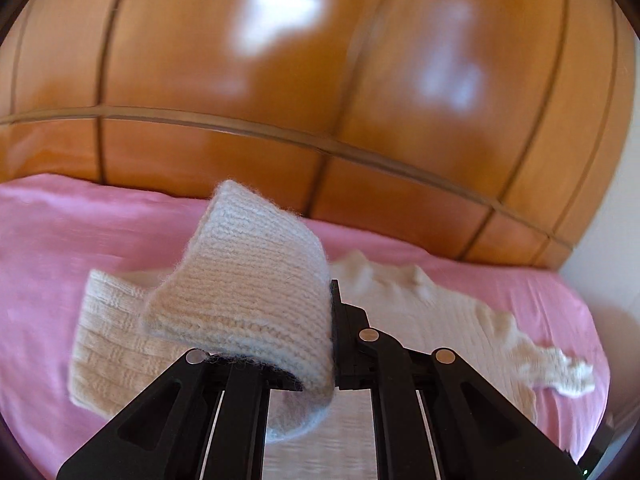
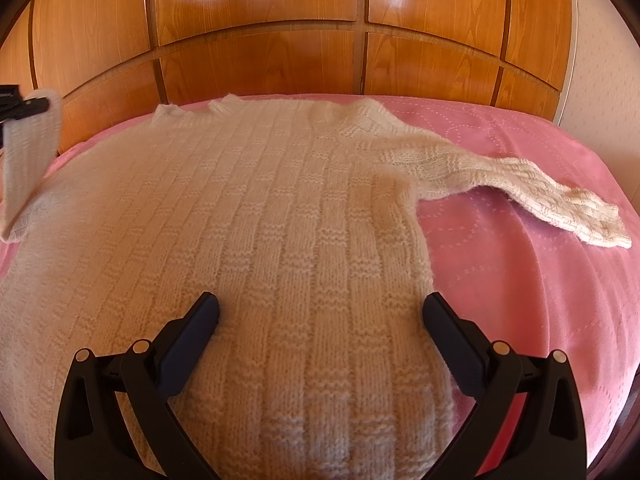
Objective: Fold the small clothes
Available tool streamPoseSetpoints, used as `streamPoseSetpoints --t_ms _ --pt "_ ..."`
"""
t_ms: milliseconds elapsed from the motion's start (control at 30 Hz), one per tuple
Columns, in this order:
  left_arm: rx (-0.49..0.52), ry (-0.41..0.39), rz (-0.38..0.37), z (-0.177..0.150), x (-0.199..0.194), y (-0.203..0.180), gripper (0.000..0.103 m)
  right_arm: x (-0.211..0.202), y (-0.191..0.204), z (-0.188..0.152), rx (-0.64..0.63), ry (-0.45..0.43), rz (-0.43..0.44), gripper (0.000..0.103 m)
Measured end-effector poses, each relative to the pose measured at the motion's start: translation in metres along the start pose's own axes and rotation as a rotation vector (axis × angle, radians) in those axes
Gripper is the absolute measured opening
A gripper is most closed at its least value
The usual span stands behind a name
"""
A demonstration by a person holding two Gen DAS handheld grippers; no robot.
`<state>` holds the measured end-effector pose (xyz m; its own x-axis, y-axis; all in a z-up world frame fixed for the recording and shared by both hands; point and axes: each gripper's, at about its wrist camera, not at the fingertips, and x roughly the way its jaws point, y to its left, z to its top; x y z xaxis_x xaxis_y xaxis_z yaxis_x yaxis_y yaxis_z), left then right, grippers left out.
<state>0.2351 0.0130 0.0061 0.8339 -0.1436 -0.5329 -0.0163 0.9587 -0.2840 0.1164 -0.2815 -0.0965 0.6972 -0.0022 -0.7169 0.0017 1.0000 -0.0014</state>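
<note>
Right gripper (image 2: 320, 312): Its 2 black fingers stood wide apart. Nothing was held between them. The fingers (image 2: 200, 320) lay low on the knit, 1 on each side of the lower body of the sweater.

Sweater (image 2: 248, 240): A cream knit sweater with a block pattern lay flat on the bed, just in front of the right gripper. Its neck end was at the far side, near the wooden wall.

Right-side sleeve (image 2: 520, 188): In the right wrist view, this sleeve lay stretched out to the right on the pink cover, with its cuff at the end.

Left gripper (image 1: 332, 332): Its jaws were pinched shut on the other sleeve. The gripper also showed small at the far left edge of the right wrist view (image 2: 24, 106).

Held sleeve (image 1: 248, 280): The cuff end was lifted off the bed and curled over the left gripper. The rest of the sleeve hung down to the sweater.

Pink cover (image 2: 500, 280): A pink stitched bed cover lay under the sweater.

Wooden panels (image 2: 260, 20): Shiny brown wood panels stood behind the bed, with bright light spots on them. In the left wrist view the panels looked blurry.
</note>
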Motion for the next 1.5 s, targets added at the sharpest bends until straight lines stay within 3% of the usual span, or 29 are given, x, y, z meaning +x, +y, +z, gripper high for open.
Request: streamPoseSetpoints --t_ms 233,533,667,700,733,767,800,867,933,1033,1133,1200,1267,1333,1467,1500 --pt "0.072 0.077 -0.031 -0.022 0.036 -0.045 0.006 0.0 0.0 0.0 0.005 -0.002 0.004 0.101" --pt "0.138 0.114 -0.078 -0.037 0.063 -0.096 0.006 0.001 -0.001 0.0 0.008 -0.002 0.008 0.101" --pt "0.094 0.146 -0.197 -0.043 0.071 -0.106 0.009 0.001 -0.002 0.0 0.008 -0.002 0.008 0.101" --pt "0.09 0.164 -0.232 -0.046 0.071 -0.107 0.028 0.001 -0.002 0.0 0.008 -0.002 0.008 0.101" --pt "0.091 0.184 -0.265 -0.05 0.07 -0.108 0.065 0.001 -0.002 0.0 0.008 -0.002 0.008 0.101" --pt "0.091 0.199 -0.285 -0.054 0.068 -0.108 0.079 0.001 -0.002 0.0 0.008 -0.003 0.008 0.101" --pt "0.091 0.203 -0.311 -0.057 0.064 -0.107 0.085 0.001 -0.002 0.0 0.008 -0.003 0.008 0.101" --pt "0.098 0.203 -0.343 -0.063 0.052 -0.098 0.085 0.001 -0.002 0.0 0.008 -0.003 0.009 0.101" --pt "0.102 0.174 -0.31 -0.066 0.038 -0.084 0.085 0.001 -0.002 0.0 0.008 -0.003 0.009 0.101" --pt "0.087 0.056 -0.179 -0.068 0.008 -0.048 0.085 0.001 -0.002 0.0 0.01 -0.001 0.012 0.101" --pt "0.036 -0.083 0.069 -0.07 -0.018 -0.003 0.085 0.001 -0.001 0.0 0.009 0.0 0.01 0.101" --pt "0.009 -0.118 0.216 -0.071 -0.02 0.02 0.085 0.002 0.0 0.001 0.007 0.007 0.006 0.101" --pt "-0.017 -0.092 0.345 -0.071 -0.013 0.042 0.085 0.002 0.0 0.004 0.004 0.027 0.002 0.101" --pt "-0.08 -0.049 0.401 -0.072 -0.005 0.064 0.085 -0.001 0.0 0.01 0.014 0.05 -0.009 0.101" --pt "-0.225 0.079 0.363 -0.08 0.02 0.1 0.084 -0.02 0.004 0.034 0.061 -0.016 0.094 0.1" --pt "-0.241 0.104 0.358 -0.082 0.024 0.104 0.079 -0.02 0.006 0.04 0.066 -0.017 0.122 0.099"
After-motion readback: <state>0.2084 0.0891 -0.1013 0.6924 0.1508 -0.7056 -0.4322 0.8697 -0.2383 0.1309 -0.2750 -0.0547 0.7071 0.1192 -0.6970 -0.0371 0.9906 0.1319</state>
